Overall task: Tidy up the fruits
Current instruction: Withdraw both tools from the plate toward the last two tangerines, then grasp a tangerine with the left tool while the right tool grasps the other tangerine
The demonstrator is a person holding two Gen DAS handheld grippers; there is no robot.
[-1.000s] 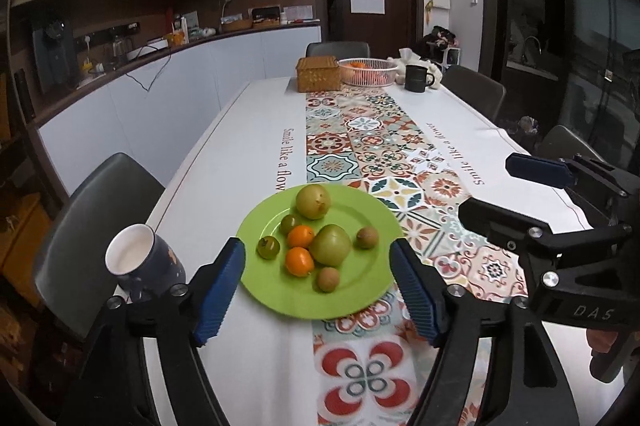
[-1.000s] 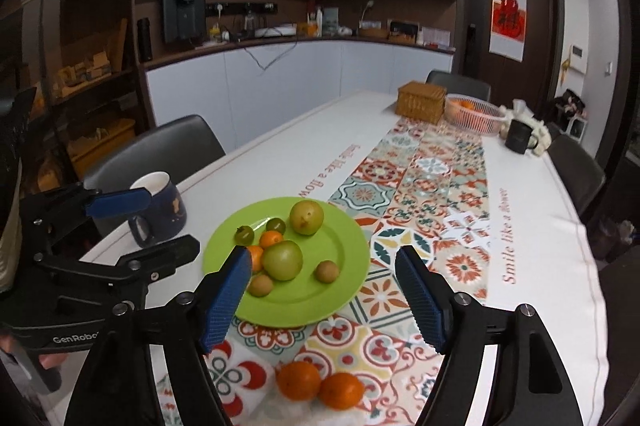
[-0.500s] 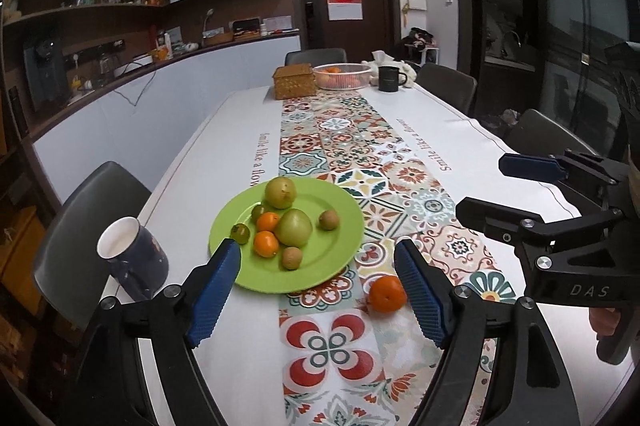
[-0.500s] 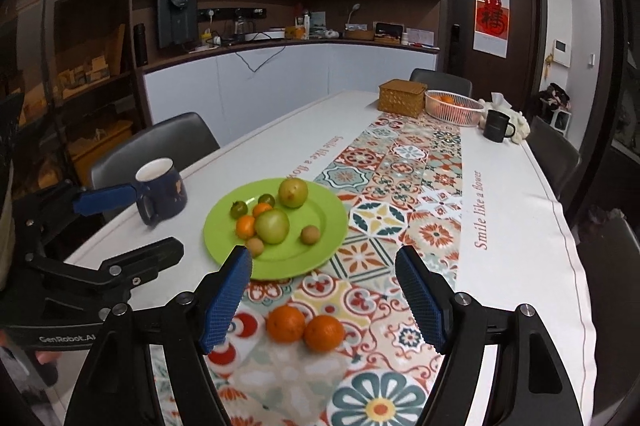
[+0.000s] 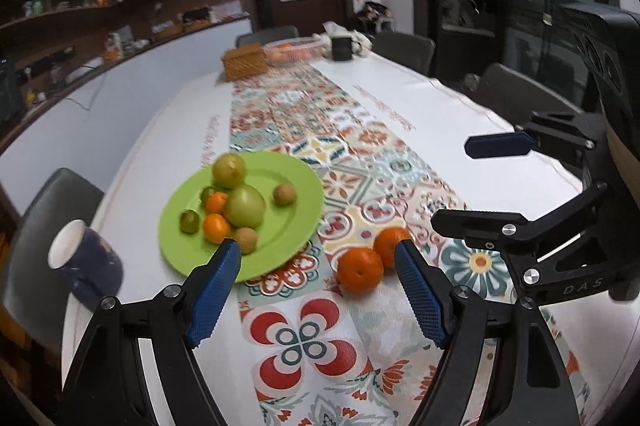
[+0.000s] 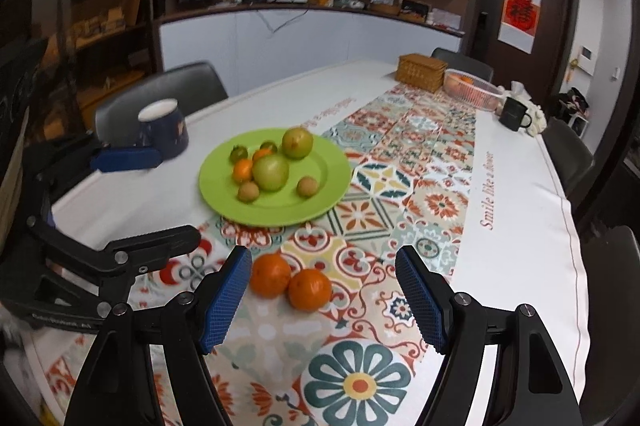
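Observation:
A green plate [image 5: 288, 226] [image 6: 320, 194] on the patterned runner holds two green apples, two small oranges, kiwis and small green fruits. Two loose oranges lie side by side on the runner near the plate, one [image 5: 359, 269] [image 6: 271, 275] beside the other [image 5: 390, 246] [image 6: 310, 289]. My left gripper [image 5: 318, 284] is open and empty, above the table just short of the plate and the oranges. My right gripper [image 6: 323, 290] is open and empty, with the two oranges lying between its fingers. Each gripper shows at the side of the other's view.
A dark blue mug [image 5: 86, 266] [image 6: 163, 124] stands left of the plate near the table edge. At the far end are a wicker box [image 5: 245, 61], a white basket of fruit [image 6: 472, 88] and a black mug [image 6: 514, 113]. Chairs surround the table.
Both grippers have pulled back toward the near end of the table and swung right. The two loose oranges now lie in front of them. Both stay open.

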